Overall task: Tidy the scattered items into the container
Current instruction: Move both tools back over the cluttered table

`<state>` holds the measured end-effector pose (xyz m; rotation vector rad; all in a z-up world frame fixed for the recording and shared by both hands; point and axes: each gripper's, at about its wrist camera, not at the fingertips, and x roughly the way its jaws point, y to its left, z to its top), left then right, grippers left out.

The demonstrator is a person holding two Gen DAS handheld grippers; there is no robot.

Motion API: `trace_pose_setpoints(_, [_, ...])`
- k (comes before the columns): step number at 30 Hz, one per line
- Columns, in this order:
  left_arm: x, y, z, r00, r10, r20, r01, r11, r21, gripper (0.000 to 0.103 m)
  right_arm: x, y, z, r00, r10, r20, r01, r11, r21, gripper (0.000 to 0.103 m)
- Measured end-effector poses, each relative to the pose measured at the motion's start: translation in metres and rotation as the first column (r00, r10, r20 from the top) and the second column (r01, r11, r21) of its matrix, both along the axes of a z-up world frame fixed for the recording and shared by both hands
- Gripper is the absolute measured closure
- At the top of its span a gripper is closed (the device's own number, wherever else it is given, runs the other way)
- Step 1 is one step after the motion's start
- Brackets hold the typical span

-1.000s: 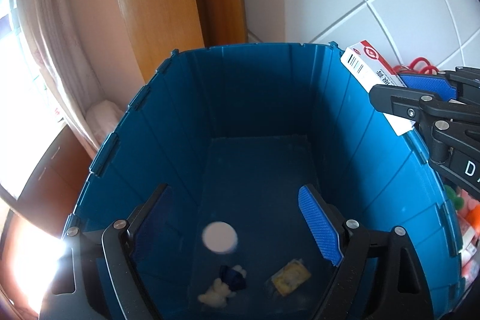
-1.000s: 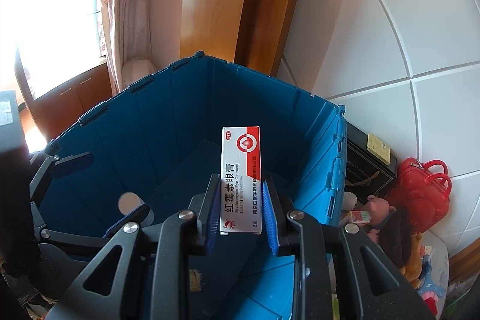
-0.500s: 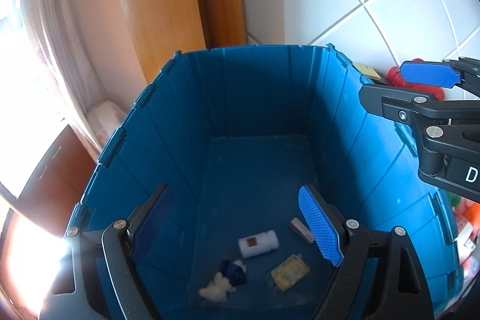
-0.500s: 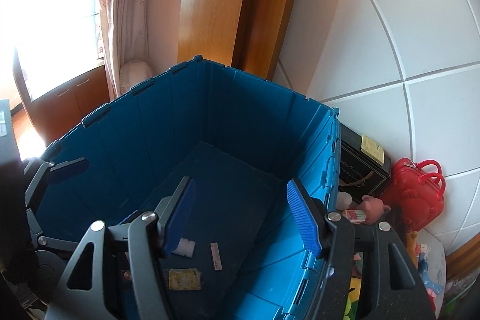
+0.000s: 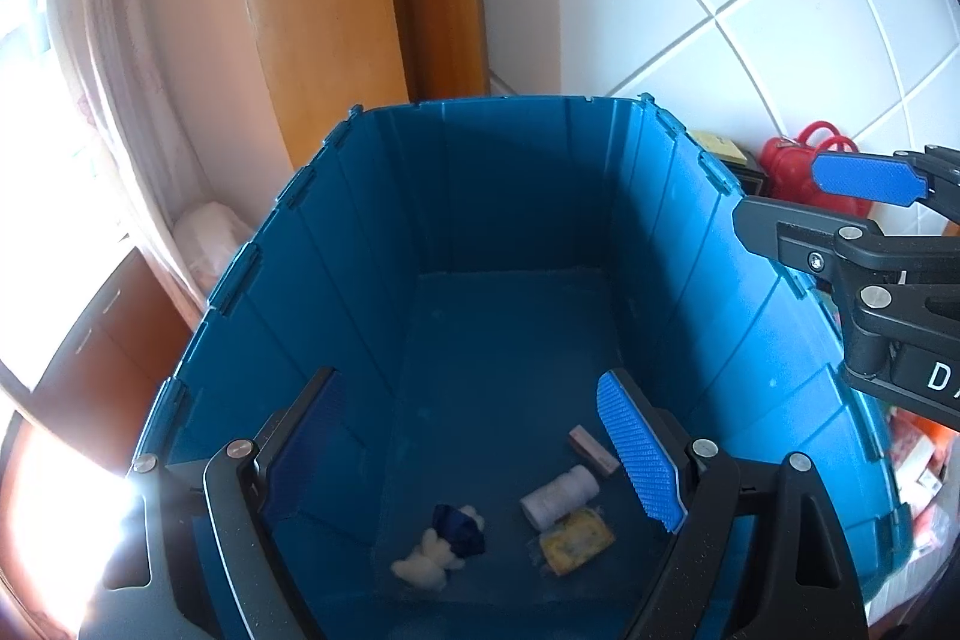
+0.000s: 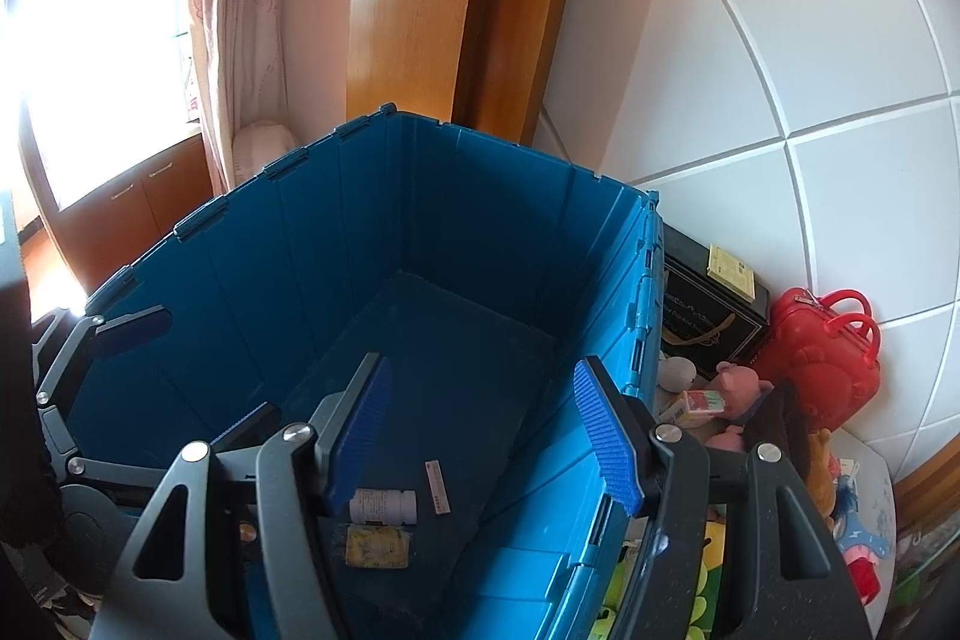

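A deep blue plastic crate [image 5: 336, 244] [image 6: 288, 244] stands against the tiled wall. On its floor lie a white bottle [image 5: 559, 496] [image 6: 384, 506], a red and white ointment box [image 5: 593, 449] [image 6: 437, 486], a yellow packet [image 5: 575, 540] [image 6: 377, 547] and a small white and blue toy [image 5: 444, 544]. My left gripper [image 5: 480, 460] is open and empty above the crate's near end. My right gripper [image 6: 486, 430] is open and empty above the crate's right side; it also shows at the right of the left wrist view [image 5: 864, 220].
Right of the crate lie a black box [image 6: 708, 304], a red bag [image 6: 822, 346], a pink pig toy [image 6: 741, 382] and other loose toys. A wooden door frame [image 6: 510, 4] and a curtain [image 6: 234, 16] stand behind the crate.
My right gripper opened and let the ointment box fall into the crate. The white bottle, falling a second ago, has landed and rolled to rest by the yellow packet.
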<state>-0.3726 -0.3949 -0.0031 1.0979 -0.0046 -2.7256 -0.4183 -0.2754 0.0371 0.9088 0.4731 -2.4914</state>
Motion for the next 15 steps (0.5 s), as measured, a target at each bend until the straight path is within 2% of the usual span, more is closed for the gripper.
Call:
trace_pose_setpoints(8, [0.006,0.042,0.013,0.998,-0.054,-0.030,0.054,0.999,0.007,0.016,0.017,0.056,0.006,0.996,-0.092,-0.014,0.092,0.996,-0.015,0.040])
trace_pose_setpoints(15, [0.022,0.117,0.024,0.991,-0.121,-0.052,0.122,0.993,0.005,0.016,0.039,0.142,0.011,0.984,-0.177,-0.020,0.176,0.984,-0.028,0.040])
